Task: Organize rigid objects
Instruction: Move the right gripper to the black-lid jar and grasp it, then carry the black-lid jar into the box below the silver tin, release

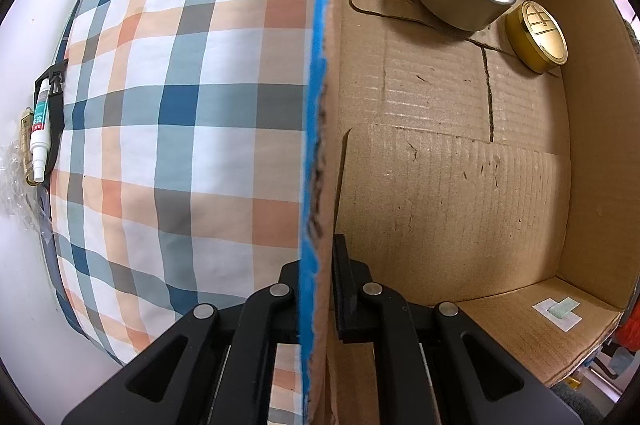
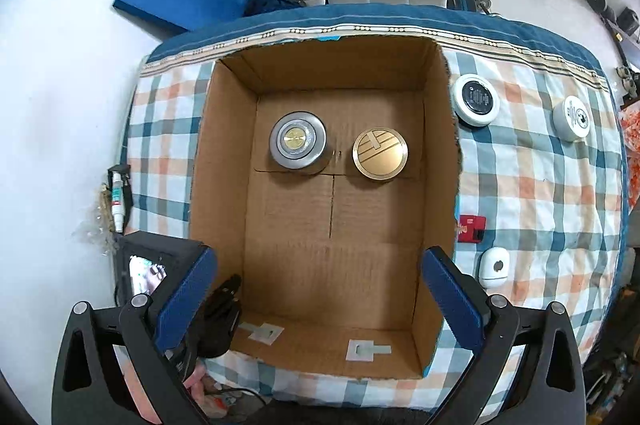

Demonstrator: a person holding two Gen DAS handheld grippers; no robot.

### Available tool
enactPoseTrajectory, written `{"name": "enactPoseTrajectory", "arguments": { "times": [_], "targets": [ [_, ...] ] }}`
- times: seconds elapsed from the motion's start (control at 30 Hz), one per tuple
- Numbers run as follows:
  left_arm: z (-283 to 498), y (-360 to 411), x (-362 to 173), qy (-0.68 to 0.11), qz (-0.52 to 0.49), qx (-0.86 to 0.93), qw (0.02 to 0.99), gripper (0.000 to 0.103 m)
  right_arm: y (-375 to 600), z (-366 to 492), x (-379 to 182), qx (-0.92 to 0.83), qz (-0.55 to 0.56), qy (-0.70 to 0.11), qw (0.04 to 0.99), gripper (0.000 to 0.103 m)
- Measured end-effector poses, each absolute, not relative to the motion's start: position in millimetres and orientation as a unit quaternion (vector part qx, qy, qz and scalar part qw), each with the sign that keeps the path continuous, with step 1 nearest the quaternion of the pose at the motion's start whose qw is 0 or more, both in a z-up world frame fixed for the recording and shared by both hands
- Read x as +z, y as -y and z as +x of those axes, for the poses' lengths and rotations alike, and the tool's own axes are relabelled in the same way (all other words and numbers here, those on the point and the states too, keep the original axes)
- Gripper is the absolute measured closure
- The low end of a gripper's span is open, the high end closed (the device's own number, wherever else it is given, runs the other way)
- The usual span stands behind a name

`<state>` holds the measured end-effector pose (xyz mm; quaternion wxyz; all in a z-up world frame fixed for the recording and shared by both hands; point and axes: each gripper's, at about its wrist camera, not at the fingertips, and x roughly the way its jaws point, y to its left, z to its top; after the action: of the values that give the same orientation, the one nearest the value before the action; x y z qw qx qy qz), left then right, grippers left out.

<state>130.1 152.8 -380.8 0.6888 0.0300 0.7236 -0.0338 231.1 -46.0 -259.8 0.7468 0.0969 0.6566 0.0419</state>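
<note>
The left gripper (image 1: 316, 289) is clamped on the left wall of the cardboard box (image 1: 580, 161), one finger outside against the blue-taped edge and the other inside, the wall pinched between them. The right gripper (image 2: 320, 289) hangs above the near end of the box with its blue-padded fingers (image 2: 452, 297) spread wide and nothing between them. The box sits open on a plaid cloth (image 2: 540, 185). On its floor, toward the far end, stand a silver round tin (image 2: 297, 140) and a gold round tin (image 2: 380, 153), side by side and apart from each other. Outside the box, on the cloth to its right, lie a white jar with a black lid (image 2: 476, 100), a second white round jar (image 2: 573, 119), a small red item (image 2: 472, 228) just beside the box wall and a small white device (image 2: 494, 267) near it. Off the cloth's left edge a white tube (image 1: 39, 129) lies on the white surface.
</note>
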Motion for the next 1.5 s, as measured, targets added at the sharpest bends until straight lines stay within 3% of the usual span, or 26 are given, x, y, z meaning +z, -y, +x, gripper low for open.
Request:
{"name": "enactPoseTrajectory", "arguments": {
  "times": [0.57, 0.97, 1.27, 1.33, 1.5],
  "targets": [
    [132.7, -163.0, -384.0, -0.732, 0.012, -0.04, 0.68, 0.098, 189.0, 254.7, -261.1, -0.05, 0.212, -0.61, 0.762, 0.0],
    [136.6, -165.0, -395.6, -0.74, 0.012, -0.037, 0.671, 0.098, 269.5, 337.3, -377.3, -0.129, 0.325, -0.608, 0.713, 0.0],
    [146.8, -164.4, -399.3, -0.744, 0.005, -0.031, 0.667, 0.099, 262.9, 382.1, -449.7, -0.142, 0.35, -0.636, 0.673, 0.012],
    [147.6, -164.0, -399.5, -0.745, 0.004, -0.03, 0.666, 0.099, 260.8, 389.4, -462.3, -0.15, 0.341, -0.646, 0.666, 0.022],
    [148.6, -164.0, -400.4, -0.746, 0.003, -0.029, 0.666, 0.099, 255.5, 392.3, -467.3, -0.15, 0.313, -0.659, 0.667, 0.023]
  ]
}}
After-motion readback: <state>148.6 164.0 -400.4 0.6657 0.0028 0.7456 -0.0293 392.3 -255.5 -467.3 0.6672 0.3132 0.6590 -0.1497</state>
